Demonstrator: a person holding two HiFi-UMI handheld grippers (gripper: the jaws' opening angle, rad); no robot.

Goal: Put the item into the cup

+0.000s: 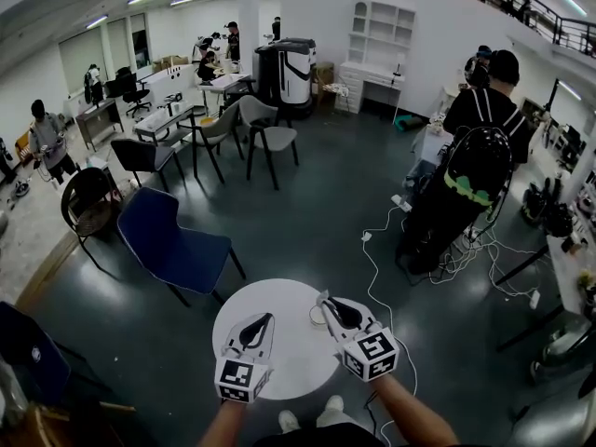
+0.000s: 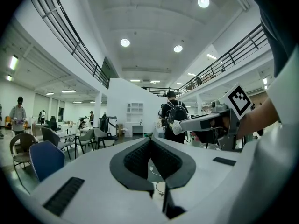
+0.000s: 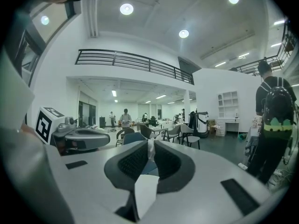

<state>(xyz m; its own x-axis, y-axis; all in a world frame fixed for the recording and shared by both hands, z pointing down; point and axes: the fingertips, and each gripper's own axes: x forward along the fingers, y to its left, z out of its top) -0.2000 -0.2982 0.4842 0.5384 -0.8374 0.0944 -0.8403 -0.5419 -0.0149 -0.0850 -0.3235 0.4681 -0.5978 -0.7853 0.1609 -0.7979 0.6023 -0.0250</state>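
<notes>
Tabletop: round, white (image 1: 296, 366); both grippers are held above it, side by side and apart.
Left gripper (image 1: 267, 318): jaws together at the tips, nothing clamped between them; its own view (image 2: 150, 140) shows this, while the head view gives only the dark jaw outline.
Right gripper (image 1: 326, 299): jaws closed on a thin white item.
White item (image 3: 150, 149): a narrow strip pinched between the right jaws, with a wider white flap hanging below them; it is plain in the right gripper view only. The left gripper view shows just a white bit at the right gripper's (image 2: 177, 126) tip.
Cup (image 2: 160, 187): pale, rim up, seen only through the gap under the left jaws in the left gripper view. The right gripper view does not show it, and in the head view I cannot make it out with certainty.
Cross-check: the right gripper view catches the left gripper (image 3: 108, 141) beside it, level with it.
Surroundings: 1 blue chair (image 1: 177, 242) near the tabletop and 1 person with a backpack (image 1: 477, 161) standing well apart.
</notes>
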